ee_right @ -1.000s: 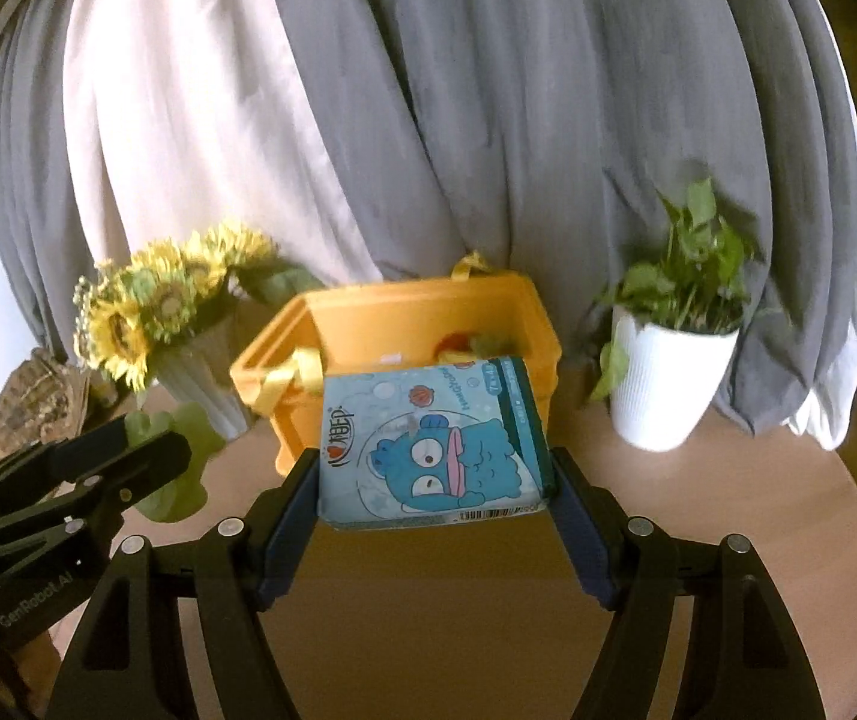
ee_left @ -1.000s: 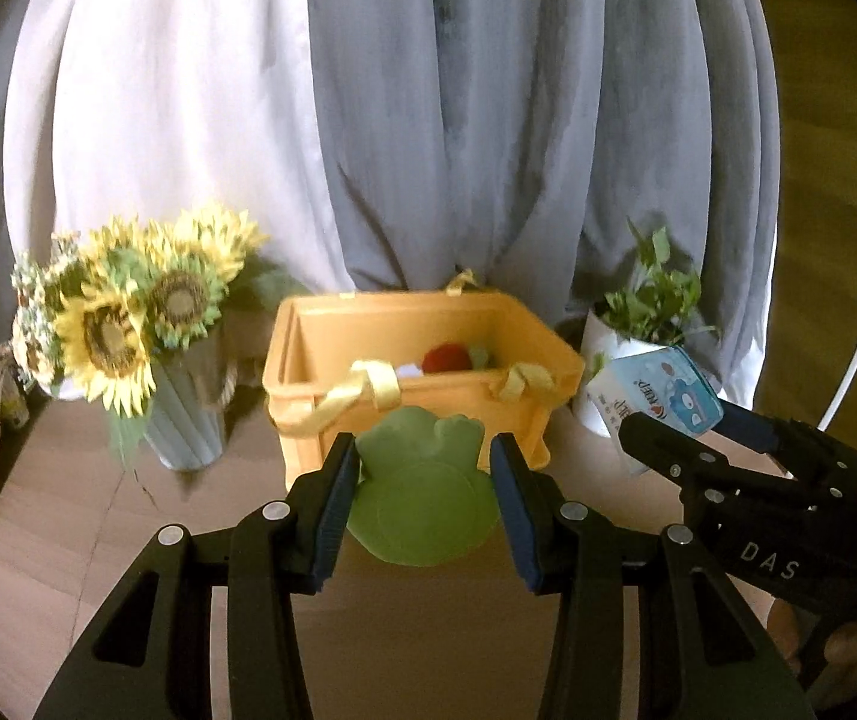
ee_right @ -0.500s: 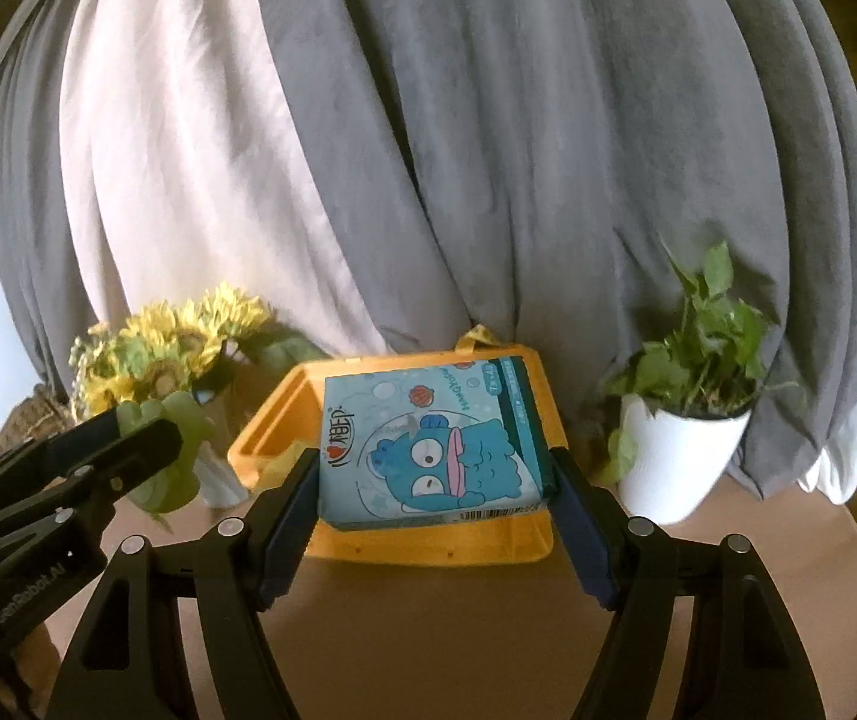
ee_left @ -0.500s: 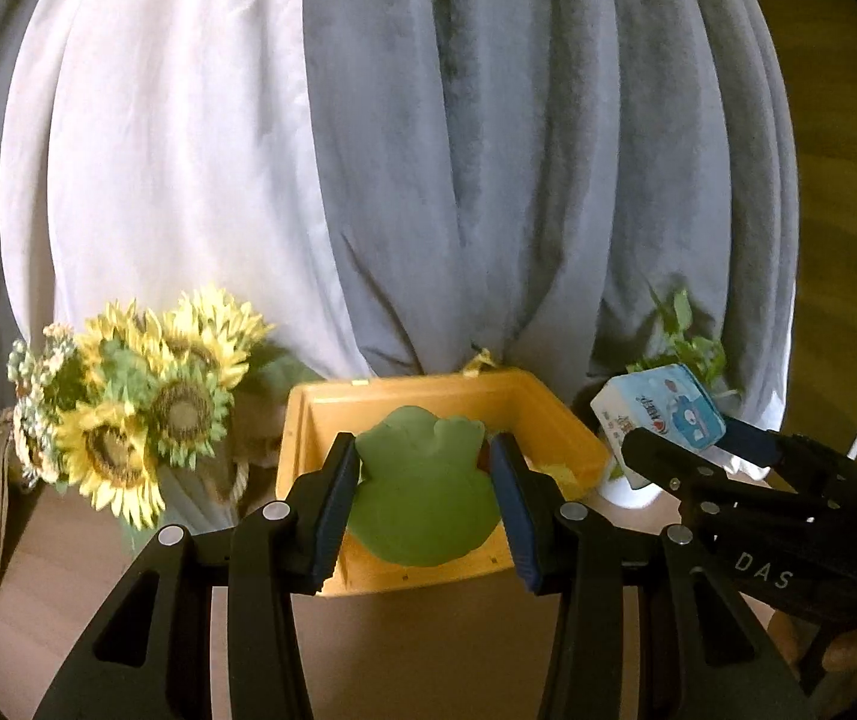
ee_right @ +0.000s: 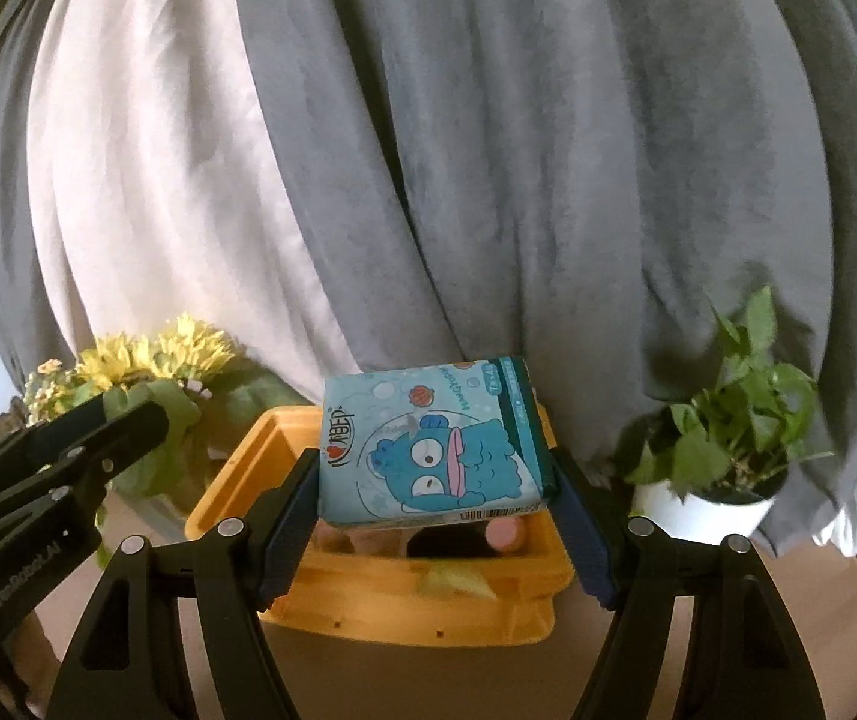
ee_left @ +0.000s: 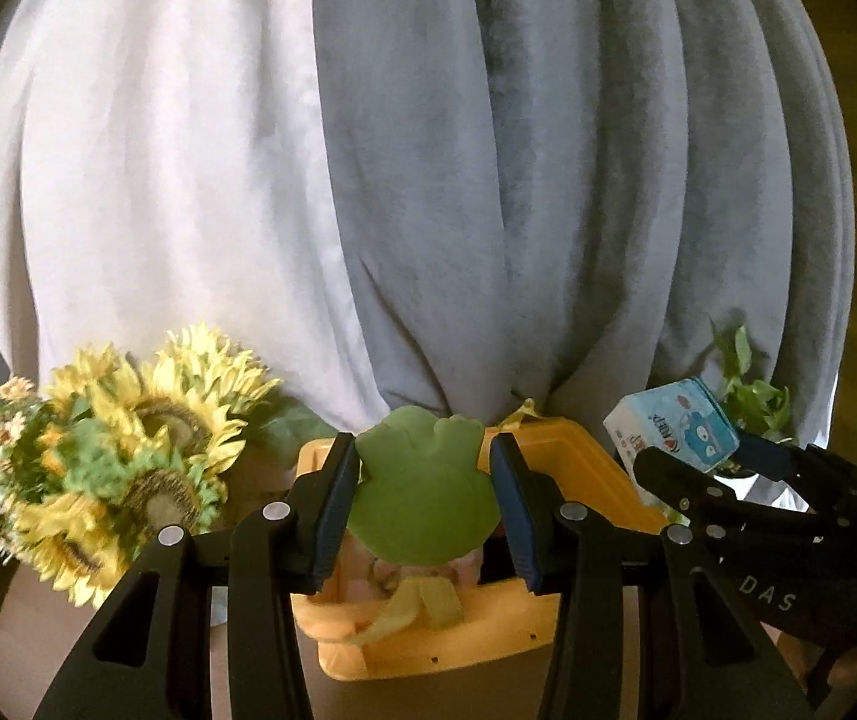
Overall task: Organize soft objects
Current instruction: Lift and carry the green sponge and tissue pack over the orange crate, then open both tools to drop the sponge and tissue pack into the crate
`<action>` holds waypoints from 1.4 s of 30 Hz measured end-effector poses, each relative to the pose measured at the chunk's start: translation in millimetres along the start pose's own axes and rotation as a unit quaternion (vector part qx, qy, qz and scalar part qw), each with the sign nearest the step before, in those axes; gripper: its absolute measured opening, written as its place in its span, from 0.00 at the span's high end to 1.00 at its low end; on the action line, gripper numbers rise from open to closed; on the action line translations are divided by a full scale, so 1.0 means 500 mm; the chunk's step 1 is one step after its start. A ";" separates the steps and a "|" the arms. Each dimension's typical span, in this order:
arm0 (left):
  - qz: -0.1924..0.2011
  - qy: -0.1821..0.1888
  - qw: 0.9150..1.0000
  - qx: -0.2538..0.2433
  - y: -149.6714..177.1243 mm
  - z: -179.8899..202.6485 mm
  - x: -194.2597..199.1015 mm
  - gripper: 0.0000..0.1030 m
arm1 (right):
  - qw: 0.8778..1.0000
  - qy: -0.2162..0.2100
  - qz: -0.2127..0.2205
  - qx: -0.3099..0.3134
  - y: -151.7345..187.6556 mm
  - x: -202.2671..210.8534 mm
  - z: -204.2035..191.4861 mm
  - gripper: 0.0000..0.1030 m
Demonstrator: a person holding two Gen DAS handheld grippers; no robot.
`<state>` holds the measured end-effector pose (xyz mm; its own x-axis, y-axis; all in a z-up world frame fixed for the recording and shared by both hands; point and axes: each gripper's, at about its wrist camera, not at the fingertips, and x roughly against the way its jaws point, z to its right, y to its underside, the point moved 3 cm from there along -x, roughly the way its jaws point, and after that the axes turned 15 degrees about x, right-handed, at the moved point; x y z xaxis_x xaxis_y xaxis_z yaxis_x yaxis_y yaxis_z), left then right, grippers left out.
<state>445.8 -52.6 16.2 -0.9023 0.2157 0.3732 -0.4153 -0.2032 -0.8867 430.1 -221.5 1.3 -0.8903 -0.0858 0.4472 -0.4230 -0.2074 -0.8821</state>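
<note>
Both grippers have risen and advanced since a second ago, so that we now look down into the yellow basket instead of at its front wall. Nearest us, our left gripper is clamped on the green frog-shaped toy, pinched at its two sides and held just above the basket's near half. Our right gripper grips the blue tissue pack by its short ends, tilted, above the basket's middle.

We judge both items light and yielding: the toy looks rubbery or foam-like and flat, with two rounded bumps on top; the pack is a soft plastic wrap printed with a blue cartoon creature, likely slippery, best held across its width as now.

Inside the basket we see pale, pinkish things, indistinct, and a yellow fabric handle drooping over the near rim. Left of the basket stand the sunflowers; right of it, the potted plant in a white pot. Behind the basket hang the grey and white curtains.
</note>
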 end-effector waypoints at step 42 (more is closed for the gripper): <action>-0.154 -0.045 0.987 -0.015 0.026 -0.041 -0.239 0.39 | 0.986 -0.040 -0.164 0.004 0.031 -0.270 0.040 0.27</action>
<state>550.4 -61.4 -45.4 -0.7408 0.1762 0.6482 -0.6694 -0.1134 -0.7342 547.1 -232.5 -69.5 -0.6905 -0.0889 0.7179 -0.6838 -0.2435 -0.6878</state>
